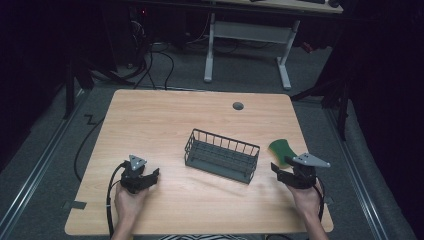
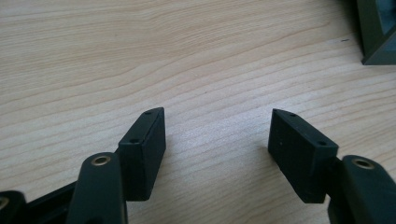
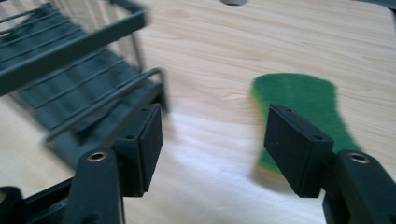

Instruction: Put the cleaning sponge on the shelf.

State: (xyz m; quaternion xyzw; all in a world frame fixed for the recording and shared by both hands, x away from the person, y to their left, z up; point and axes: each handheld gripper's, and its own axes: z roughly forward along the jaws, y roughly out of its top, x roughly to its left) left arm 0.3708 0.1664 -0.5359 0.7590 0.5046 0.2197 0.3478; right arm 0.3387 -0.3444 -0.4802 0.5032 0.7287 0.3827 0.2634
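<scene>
A: The desk (image 1: 200,120) is evenly lit from above, while the room around it sinks into near black.

B: And the close views?

A: The left tool's view is sharp, with soft shadows under its pads. The right tool's view is smeared: the wire basket (image 3: 70,70) left of the tool and the green sponge (image 3: 299,107) ahead both blur.

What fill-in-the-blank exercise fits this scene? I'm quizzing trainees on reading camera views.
1. The wire basket holds ____.
2. The sponge is coloured ____.
3. The sponge lies nearest the ____ tool.
4. Between the pads of the left tool shows bare ____.

Missing words: nothing; green; right; table
</scene>
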